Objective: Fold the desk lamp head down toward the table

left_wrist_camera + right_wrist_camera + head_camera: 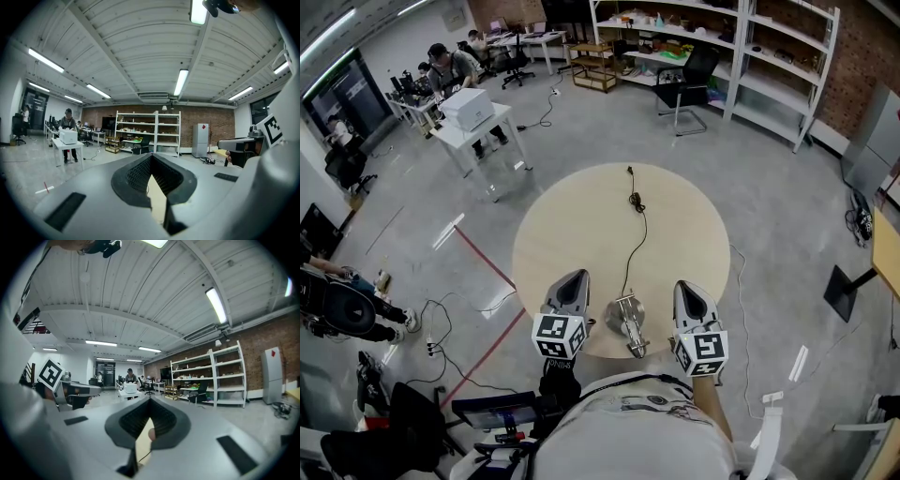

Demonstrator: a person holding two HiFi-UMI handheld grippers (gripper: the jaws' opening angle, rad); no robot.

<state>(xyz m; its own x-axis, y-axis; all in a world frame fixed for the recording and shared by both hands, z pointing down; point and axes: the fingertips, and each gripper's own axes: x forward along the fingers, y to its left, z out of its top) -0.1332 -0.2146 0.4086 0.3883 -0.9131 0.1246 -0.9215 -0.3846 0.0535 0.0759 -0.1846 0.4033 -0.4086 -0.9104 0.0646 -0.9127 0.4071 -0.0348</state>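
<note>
Both grippers, left (571, 283) and right (688, 291), have their jaws closed together on nothing and hover over the near edge of a round pale table (572, 225). Between them, touching neither, sits the desk lamp (627, 324). It is small and shiny silver, with a round base and a short arm reaching toward the near edge. Its black cord (634, 246) trails away across the tabletop.

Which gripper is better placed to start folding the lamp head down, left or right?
Left, by a small margin. In the head view the lamp sits between both grippers, a little nearer the left gripper than the right gripper. Both are shut and empty, so either must open first.
</note>
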